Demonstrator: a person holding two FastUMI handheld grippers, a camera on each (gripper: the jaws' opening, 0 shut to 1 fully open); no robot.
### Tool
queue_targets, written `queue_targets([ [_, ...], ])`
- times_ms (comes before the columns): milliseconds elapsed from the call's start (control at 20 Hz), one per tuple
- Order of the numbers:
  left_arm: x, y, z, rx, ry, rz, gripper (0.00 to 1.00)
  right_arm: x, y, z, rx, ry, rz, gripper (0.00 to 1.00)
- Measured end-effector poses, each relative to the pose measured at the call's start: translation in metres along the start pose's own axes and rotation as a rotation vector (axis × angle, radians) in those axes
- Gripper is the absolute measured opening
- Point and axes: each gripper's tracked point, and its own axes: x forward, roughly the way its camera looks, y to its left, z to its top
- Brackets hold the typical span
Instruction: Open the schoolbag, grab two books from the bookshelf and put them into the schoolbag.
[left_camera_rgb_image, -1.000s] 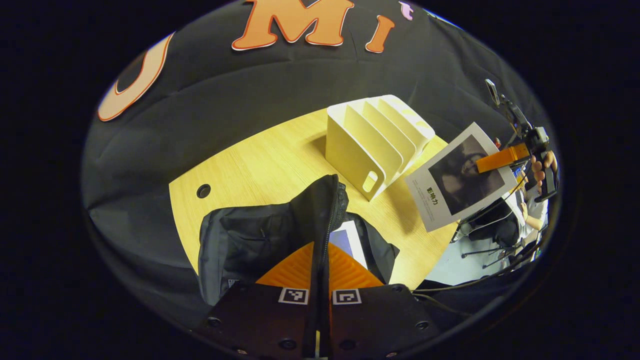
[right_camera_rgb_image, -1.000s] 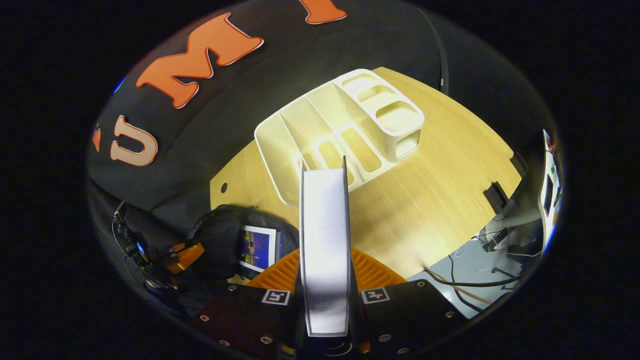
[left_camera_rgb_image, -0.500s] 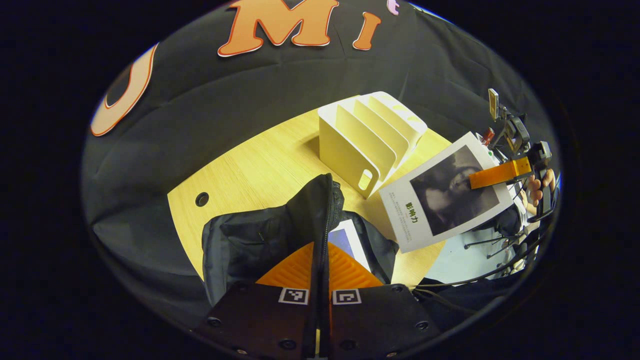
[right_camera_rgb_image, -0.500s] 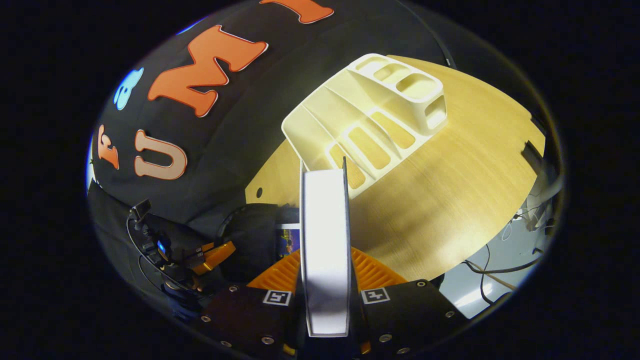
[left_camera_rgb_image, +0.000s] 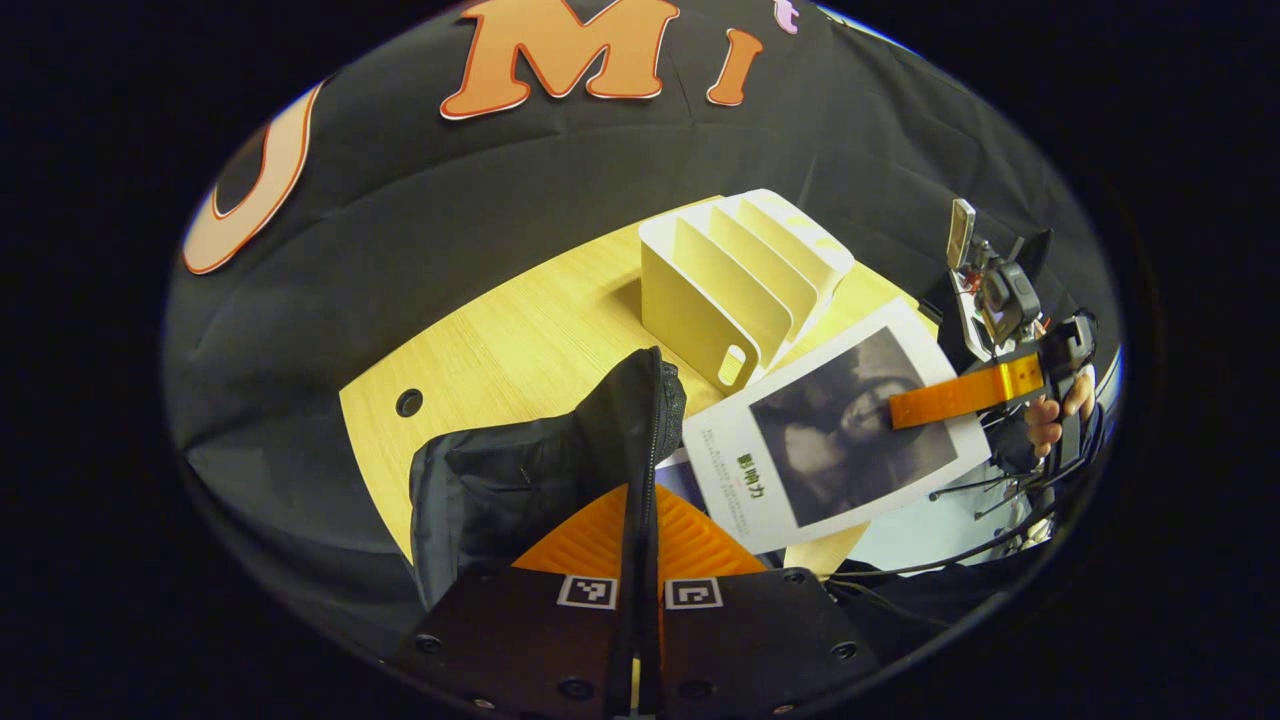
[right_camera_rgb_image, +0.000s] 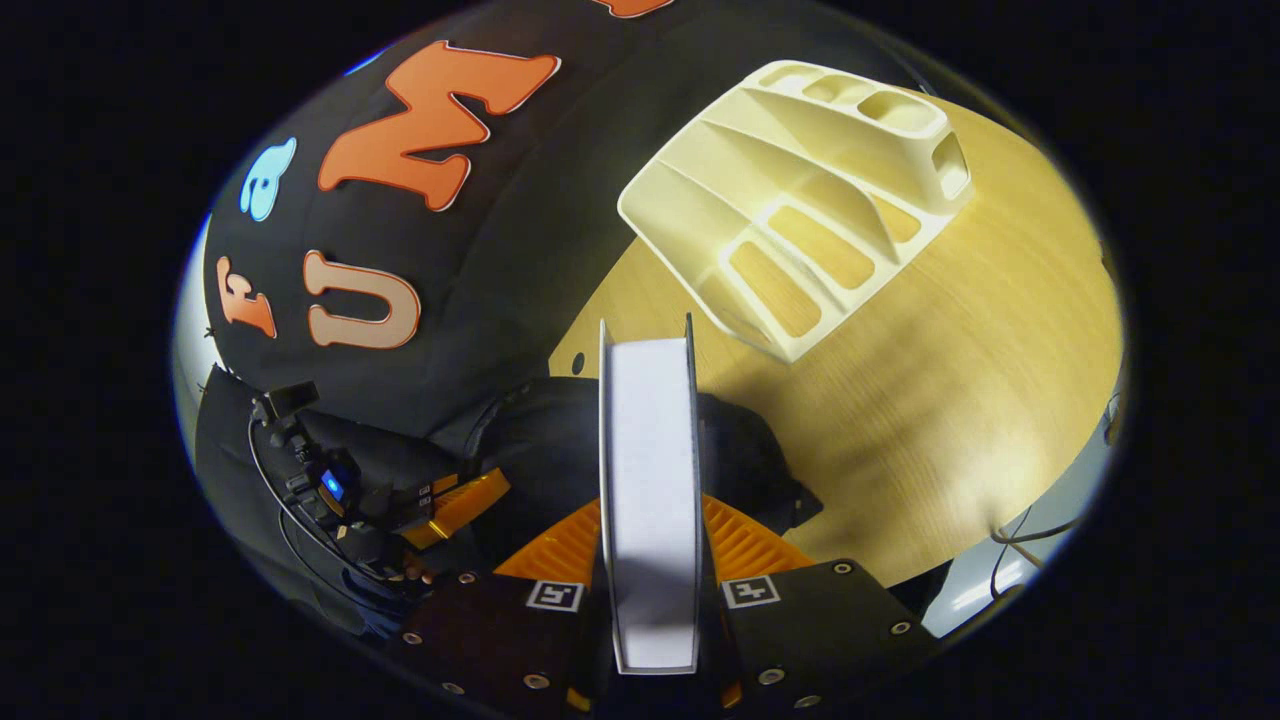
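- The left gripper (left_camera_rgb_image: 640, 520) has its fingers closed tight on the raised zipper edge of the black schoolbag (left_camera_rgb_image: 520, 480), holding that flap upright; in the right gripper view the same tool (right_camera_rgb_image: 455, 505) shows at the lower left beside the bag (right_camera_rgb_image: 540, 450).
- The schoolbag sits at the near edge of the wooden table (left_camera_rgb_image: 500, 340); just inside its opening, the corner of a blue-covered book (left_camera_rgb_image: 678, 480) shows, mostly hidden.
- A small round hole (left_camera_rgb_image: 408, 403) is in the tabletop to the left of the bag.
- The cream bookshelf (left_camera_rgb_image: 740, 280) stands behind the bag, well apart from the hole, its slots bare; in the right gripper view it lies at the upper right (right_camera_rgb_image: 810, 190).
- The right gripper (left_camera_rgb_image: 915, 405) clamps both fingers on a white book (left_camera_rgb_image: 830, 430) with a dark photo cover; a hand (left_camera_rgb_image: 1050, 415) holds the tool at the far right.
- The book hangs above the table between the bookshelf and the bag, its lower left corner over the opening; its long axis runs from lower left to upper right, cover facing up.
- In the right gripper view the book's white page edge (right_camera_rgb_image: 650, 500) runs straight ahead between the fingers, pointing over the bag.
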Motion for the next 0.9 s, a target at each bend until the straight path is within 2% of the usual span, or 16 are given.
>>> queue_targets([
  [300, -0.004, -0.001, 0.002, 0.003, -0.008, 0.001, 0.04, 0.047, 0.024, -0.014, 0.045, 0.011, 0.094, 0.36],
  [600, -0.009, -0.006, 0.005, 0.025, -0.004, -0.012, 0.04, 0.092, 0.029, -0.028, 0.057, 0.030, 0.109, 0.36],
  [900, -0.011, -0.013, 0.008, 0.039, -0.006, -0.030, 0.04, 0.130, 0.044, -0.038, 0.094, 0.034, 0.167, 0.36],
])
